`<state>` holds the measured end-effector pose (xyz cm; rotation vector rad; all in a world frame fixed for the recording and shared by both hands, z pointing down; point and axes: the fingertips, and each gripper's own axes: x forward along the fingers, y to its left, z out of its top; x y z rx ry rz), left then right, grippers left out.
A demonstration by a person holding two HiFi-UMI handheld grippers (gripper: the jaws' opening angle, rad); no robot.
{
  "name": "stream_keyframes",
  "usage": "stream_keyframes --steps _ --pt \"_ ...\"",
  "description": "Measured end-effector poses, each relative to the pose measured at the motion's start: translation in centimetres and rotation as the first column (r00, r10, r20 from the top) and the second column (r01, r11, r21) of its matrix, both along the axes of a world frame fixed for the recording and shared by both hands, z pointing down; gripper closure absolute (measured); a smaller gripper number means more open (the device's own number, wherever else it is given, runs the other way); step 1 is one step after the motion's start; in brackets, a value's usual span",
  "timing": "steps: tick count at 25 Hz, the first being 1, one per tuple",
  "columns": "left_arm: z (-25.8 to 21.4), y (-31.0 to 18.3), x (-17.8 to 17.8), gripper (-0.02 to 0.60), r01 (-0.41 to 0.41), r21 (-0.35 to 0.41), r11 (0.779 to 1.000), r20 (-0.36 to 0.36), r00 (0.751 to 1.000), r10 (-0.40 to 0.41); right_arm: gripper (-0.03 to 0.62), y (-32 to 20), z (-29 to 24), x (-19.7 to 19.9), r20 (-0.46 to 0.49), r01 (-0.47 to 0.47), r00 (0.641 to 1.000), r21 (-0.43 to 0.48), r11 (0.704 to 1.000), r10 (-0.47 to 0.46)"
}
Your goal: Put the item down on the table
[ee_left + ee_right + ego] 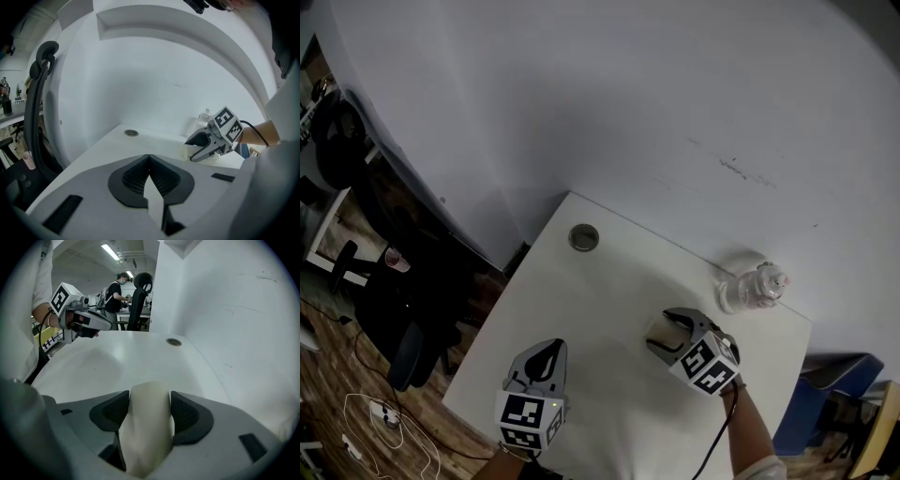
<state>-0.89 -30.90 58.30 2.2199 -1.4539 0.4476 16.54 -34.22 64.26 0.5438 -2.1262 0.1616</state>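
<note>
The pale rounded item point(147, 427) is clamped between my right tongs point(149, 401), its long axis running along the jaws. It hangs low over the tabletop point(140, 357); I cannot tell whether it touches. My left tongs point(149, 164), pressed together on nothing, hover farther off.

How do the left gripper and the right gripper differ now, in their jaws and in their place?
The left gripper has its jaws pressed together, with nothing between them; the right gripper holds its jaws apart, clamped on a cream item. The left gripper is near the front edge of the table; the right gripper is farther in, nearer the clear bottle. Both hang over that table.
</note>
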Motion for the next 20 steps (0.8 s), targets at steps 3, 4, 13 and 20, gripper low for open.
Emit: stream_keyframes --steps 3,4,13,20 --pt "0.18 -0.02 -0.16 0.565 0.001 -0.005 1.000 -0.001 1.000 -0.001 0.296 -0.03 0.21 0.17 -0.004 -0.003 1.000 -0.023 1.000 0.003" --pt "0.24 -0.03 -0.17 0.565 0.001 -0.006 1.000 -0.002 1.000 -0.001 0.296 -0.10 0.19 0.21 -0.003 -0.009 1.000 -0.031 0.999 0.008" --pt "0.36 0.33 -0.35 0.565 -0.005 -0.007 1.000 0.004 1.000 0.005 0.296 -0.40 0.18 0.24 -0.009 -0.044 0.999 -0.062 0.997 0.044" --pt "0.41 0.72 -0.72 0.565 -0.004 -0.008 1.000 0.011 1.000 0.005 0.293 -0.64 0.64 0.38 -0.040 -0.047 0.998 -0.044 0.998 0.045"
